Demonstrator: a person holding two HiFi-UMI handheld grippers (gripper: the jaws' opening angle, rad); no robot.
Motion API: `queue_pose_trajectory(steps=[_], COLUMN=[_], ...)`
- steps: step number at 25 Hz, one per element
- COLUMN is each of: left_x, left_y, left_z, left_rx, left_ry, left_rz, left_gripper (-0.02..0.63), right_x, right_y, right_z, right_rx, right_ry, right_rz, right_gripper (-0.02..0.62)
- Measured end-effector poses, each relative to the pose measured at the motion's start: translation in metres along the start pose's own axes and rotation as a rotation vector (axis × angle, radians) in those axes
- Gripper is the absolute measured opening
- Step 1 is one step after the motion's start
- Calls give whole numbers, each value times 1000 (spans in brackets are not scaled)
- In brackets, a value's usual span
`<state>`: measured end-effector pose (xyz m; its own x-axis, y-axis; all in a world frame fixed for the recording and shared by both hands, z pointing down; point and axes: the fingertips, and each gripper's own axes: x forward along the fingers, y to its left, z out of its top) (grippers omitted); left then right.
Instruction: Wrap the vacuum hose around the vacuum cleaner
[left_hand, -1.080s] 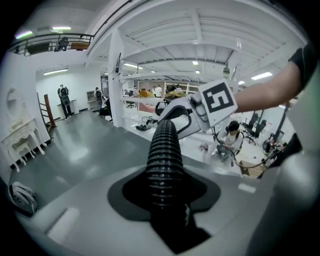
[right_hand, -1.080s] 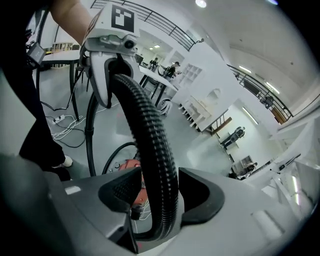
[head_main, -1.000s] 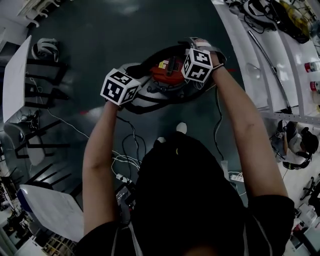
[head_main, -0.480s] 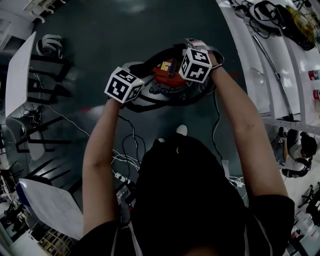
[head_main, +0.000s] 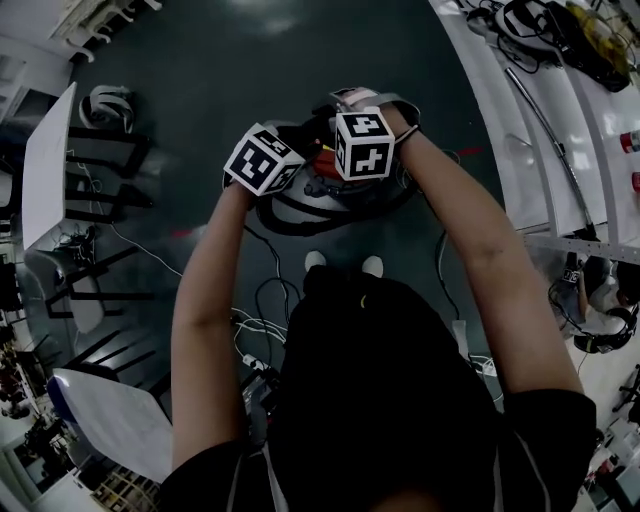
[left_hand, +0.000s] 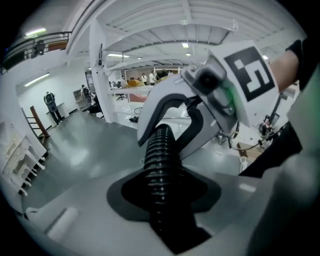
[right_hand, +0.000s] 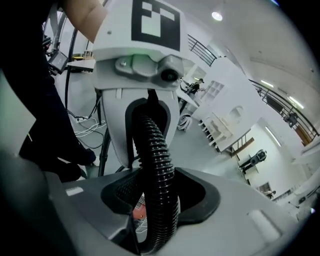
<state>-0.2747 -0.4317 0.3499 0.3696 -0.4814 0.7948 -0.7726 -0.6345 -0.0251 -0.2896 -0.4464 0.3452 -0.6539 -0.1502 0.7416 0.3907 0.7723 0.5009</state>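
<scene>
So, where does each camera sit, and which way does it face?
Head view: on the person's head, facing steeply down at the vacuum cleaner on the floor; forearms, torso, shoes show.
Left gripper view: on the left gripper, along its jaws, just closing on the vacuum hose, toward the right gripper; the right arm shows.
Right gripper view: on the right gripper, jaws likewise just closing on it, facing the left gripper; the left arm shows.
Shared: both gripper views show one hose stretch.

No legible text or numbers
</scene>
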Motion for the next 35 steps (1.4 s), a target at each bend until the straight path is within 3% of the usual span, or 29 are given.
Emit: queue_pose_trajectory(steps=[4, 9, 12, 24, 35], left_x=[7, 5, -3, -44, -74], left_y=[1, 7, 18, 82, 101], left_z=[0, -9, -16, -49, -49], left_rx=[-23, -21, -24, -269, -285], left_ry=[14, -10, -23, -203, -318], left_rz=[-34, -28, -12, 28, 78], left_gripper=[141, 140, 140, 138, 138], right_x=[2, 8, 6, 5, 24], right_y=[-1, -6, -15, -30, -31], right_z=[-4, -7, -26, -95, -86], right_rx=[25, 142, 206, 406, 473], right_ry=[-19, -43, -7, 127, 149], right_rz=[10, -18, -51, -156, -184], right_gripper=[195, 232, 246, 242, 238])
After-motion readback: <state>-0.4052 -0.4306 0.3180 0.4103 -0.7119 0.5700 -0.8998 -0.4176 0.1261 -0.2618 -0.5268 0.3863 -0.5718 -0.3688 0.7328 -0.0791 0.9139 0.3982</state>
